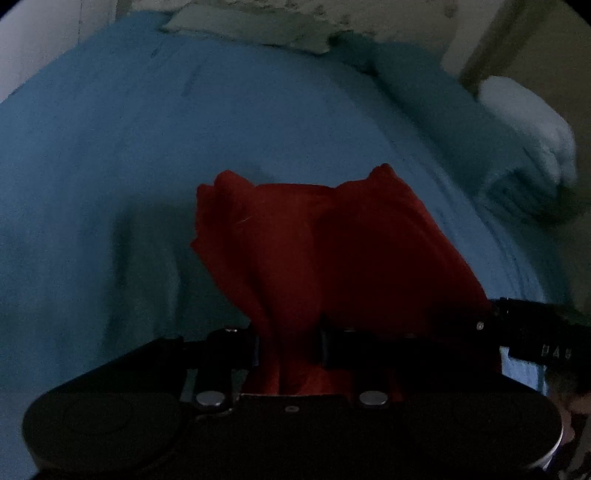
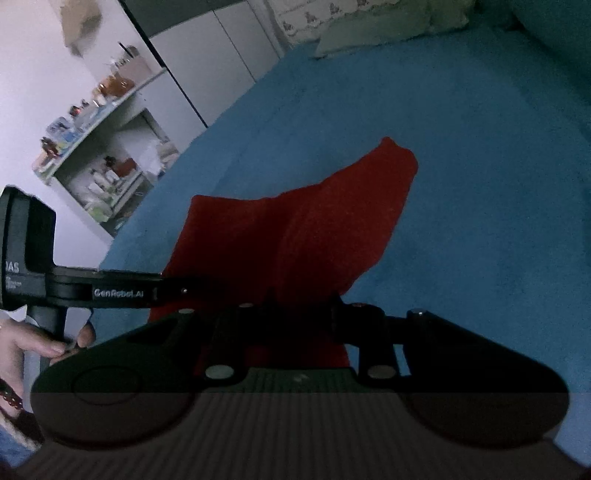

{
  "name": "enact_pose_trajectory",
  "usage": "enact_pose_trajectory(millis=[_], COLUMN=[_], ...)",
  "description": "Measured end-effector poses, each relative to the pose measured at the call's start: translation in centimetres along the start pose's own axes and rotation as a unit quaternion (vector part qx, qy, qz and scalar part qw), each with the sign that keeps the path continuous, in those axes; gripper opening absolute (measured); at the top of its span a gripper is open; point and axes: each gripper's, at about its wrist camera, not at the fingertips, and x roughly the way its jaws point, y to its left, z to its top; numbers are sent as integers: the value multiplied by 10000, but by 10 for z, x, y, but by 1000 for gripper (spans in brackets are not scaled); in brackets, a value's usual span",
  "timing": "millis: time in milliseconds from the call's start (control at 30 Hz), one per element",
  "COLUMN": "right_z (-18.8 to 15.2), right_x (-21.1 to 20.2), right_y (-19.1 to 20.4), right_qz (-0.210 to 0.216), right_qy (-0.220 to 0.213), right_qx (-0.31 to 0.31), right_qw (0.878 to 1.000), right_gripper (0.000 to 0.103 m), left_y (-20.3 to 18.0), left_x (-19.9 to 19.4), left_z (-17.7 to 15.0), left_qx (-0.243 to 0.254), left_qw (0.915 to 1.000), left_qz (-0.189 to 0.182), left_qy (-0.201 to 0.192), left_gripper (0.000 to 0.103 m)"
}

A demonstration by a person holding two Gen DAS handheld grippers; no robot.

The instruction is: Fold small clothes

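red cloth (image 1: 295, 251) pinched between both tongs (image 1: 290, 347) (image 2: 301, 314).

Bed (image 2: 461, 155) with blue cover, red cloth (image 2: 295, 229) on it.
Cloth's far end rests on the cover; pale pillow (image 1: 243, 27) lies at the far edge.

Your left gripper (image 1: 290, 347) has its two black fingers closed on a bunched edge of the red cloth (image 1: 332, 240), with the fabric pinched between the pads. From there the cloth fans forward over the blue bedspread (image 1: 166, 129), with two raised corners at its far end. A pale pillow (image 1: 251, 29) lies at the far edge. The black tip of your other gripper (image 1: 535, 332) shows at the right, at the cloth's edge.
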Motion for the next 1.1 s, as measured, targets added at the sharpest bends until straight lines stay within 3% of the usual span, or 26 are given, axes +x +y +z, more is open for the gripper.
enact_pose_trajectory(millis=[167, 300, 333, 367, 400, 533, 633, 733, 833, 900, 933, 1000, 1100], right_z=[-59, -127, -141, -154, -166, -182, -181, -175, -166, -161, -159, -157, -159], right_x=[-68, -73, -69, -66, -65, -68, -67, -83, -112, -137, -151, -184, -235], right_y=[-4, -26, -33, -42, -50, -65, -61, -56, -46, -32, -23, -4, 27], right_qz=[-210, -735, -908, -1043, -1029, -845, -845, -853, -907, -1016, -1097, -1279, -1508], right_qy=[-77, -153, -123, -132, -238, -562, -569, -518, -743, -901, -971, -1152, -1480], right_qx=[-80, -321, -276, -228, -151, 378, 455, 329, 237, 165, 109, 3, -135], right_qw=[9997, 9967, 9954, 9942, 9943, 9941, 9938, 9945, 9928, 9906, 9892, 9851, 9773], right_gripper=[41, 43, 47, 52, 56, 60, 62, 64, 70, 81, 84, 103, 103], left_y=[-55, -82, -84, -86, -85, -81, -75, -74, -82, -90, -93, -102, -116], left_x=[-4, 32, 38, 42, 45, 50, 52, 32, 2, -30, -46, -83, -135], left_z=[-61, -115, -123, -130, -134, -136, -132, -129, -131, -132, -135, -141, -153], left_qx=[250, 435, 460, 511, 526, 505, 403, 368, 344, 407, 432, 435, 442], left_qw=[9996, 9988, 9981, 9971, 9966, 9947, 9954, 9942, 9929, 9905, 9889, 9854, 9796], left_qz=[-45, 216, 395, 523, 573, 841, 838, 964, 1007, 1053, 1096, 1162, 1301], left_qy=[-135, -61, -103, -205, -285, -314, -245, -300, -523, -787, -901, -1170, -1467], left_gripper=[31, 33, 37, 48, 49, 74, 76, 74, 75, 80, 89, 101, 103])
